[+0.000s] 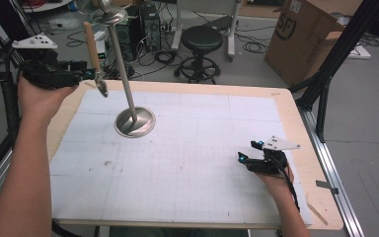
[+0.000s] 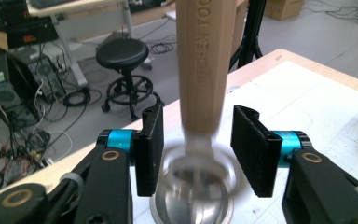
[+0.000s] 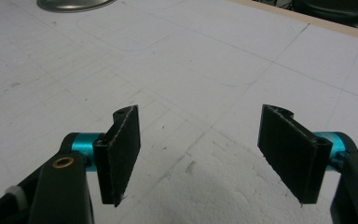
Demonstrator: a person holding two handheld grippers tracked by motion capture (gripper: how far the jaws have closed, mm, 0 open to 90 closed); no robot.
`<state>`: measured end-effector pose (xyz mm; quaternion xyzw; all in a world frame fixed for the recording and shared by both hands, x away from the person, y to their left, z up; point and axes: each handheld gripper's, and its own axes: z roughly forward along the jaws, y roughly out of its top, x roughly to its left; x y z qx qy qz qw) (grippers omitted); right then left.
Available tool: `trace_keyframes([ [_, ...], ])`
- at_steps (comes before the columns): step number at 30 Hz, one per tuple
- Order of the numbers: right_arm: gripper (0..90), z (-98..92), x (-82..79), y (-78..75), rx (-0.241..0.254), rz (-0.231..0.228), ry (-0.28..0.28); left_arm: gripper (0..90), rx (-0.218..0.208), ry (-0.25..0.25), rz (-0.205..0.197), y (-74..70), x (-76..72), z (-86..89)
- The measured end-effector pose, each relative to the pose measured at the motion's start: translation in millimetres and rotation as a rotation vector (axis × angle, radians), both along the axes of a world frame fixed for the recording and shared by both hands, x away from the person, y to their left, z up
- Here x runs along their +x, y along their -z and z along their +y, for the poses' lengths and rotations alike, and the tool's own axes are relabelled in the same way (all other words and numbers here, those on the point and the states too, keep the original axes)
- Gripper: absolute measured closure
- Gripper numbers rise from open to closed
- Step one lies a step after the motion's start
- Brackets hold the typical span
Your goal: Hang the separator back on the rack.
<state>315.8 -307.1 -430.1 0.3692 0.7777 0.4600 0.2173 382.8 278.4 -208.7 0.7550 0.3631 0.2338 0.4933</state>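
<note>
Two grippers here, and just the left one is busy. The left gripper (image 1: 92,74) is up at the far left corner of the table (image 1: 298,133) with a wooden-handled tool (image 1: 92,43) standing nearly upright between its jaws, wood at the top and a metal end hanging below. In the left gripper view the jaws sit a bit apart with a sliver of daylight on both sides of the handle (image 2: 203,70), so the pads aren't actually squeezing it, and the metal bit under the handle is smeared, so I can't tell if it's resting on anything. Just to the right of the tool is a metal stand (image 1: 122,66), a thin pole on a round base (image 1: 134,122) that sits on the white sheet. The right gripper (image 1: 245,156) is parked low at the near right, jaws wide, nothing in them, well apart from all this. My read is that this is the let-go step, and honestly I'd be careful: with a loose grip the tool can tip or drop wherever it likes. Best to bring the metal end down onto something solid before spreading the jaws any wider, keep the handle centred between the pads, and pull back straight so neither pad clips the wood or knocks that skinny pole.
</note>
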Motion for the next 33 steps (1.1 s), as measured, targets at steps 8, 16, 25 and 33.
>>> trace_keyframes([
  [8,29.2,0.3,-1.3,-1.1,0.0,-0.002,-0.002,45.5,-0.013,0.001,0.008,4.5,-6.7,7.4],
  [16,29.2,1.1,-1.8,-1.6,0.001,-0.007,-0.002,38.2,-0.015,0.046,0.03,8.8,-13.4,8.8],
  [25,29.3,2.1,-2.4,-1.8,-0.003,-0.008,-0.004,28.3,-0.018,0.127,-0.008,8.1,-24.1,-2.0],
  [33,29.3,2.3,-2.8,-2.3,-0.002,-0.012,-0.008,17.9,-0.015,0.229,-0.049,7.4,-35.5,-17.8],
])
